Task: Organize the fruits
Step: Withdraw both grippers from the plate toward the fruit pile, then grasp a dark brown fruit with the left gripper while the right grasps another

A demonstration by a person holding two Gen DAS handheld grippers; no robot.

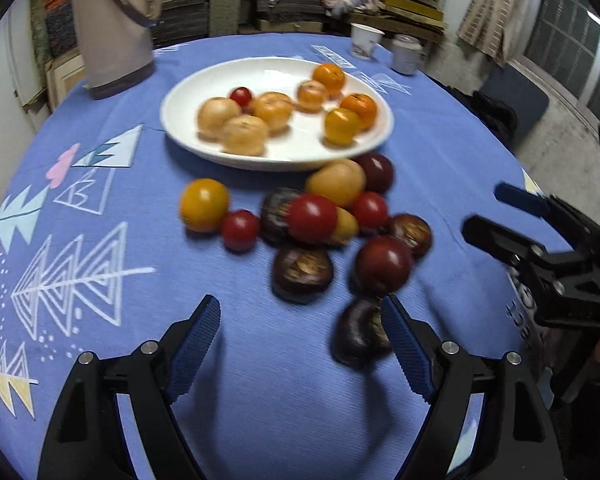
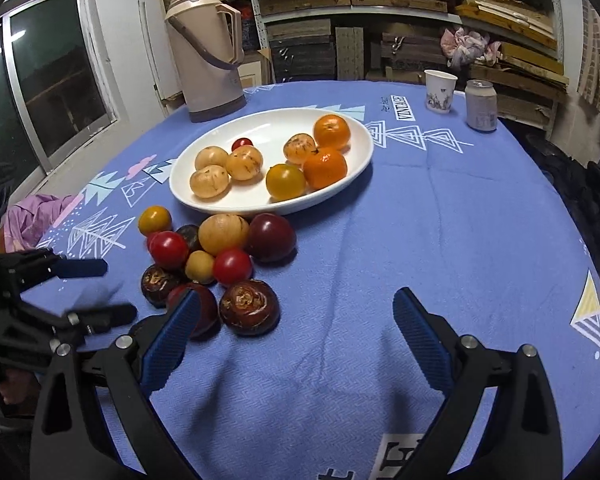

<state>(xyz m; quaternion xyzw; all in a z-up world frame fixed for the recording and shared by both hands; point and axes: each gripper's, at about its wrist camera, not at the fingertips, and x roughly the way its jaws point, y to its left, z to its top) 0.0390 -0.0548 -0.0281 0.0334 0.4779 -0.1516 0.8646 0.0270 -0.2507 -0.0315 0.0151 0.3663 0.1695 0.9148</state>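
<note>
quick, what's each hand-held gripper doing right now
Left hand-held gripper: open, holding nothing, a dark chestnut by its right finger.
Right hand-held gripper: open, holding nothing, over the blue tablecloth.

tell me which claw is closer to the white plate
Hard to call, neither clearly. Both the left claw and right claw hang open over the blue cloth, each short of the white plate, with the loose fruit pile lying in between.

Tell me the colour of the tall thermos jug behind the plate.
Beige-pink thermos jug with a darker brownish base band, clearest in the right wrist view.
</note>
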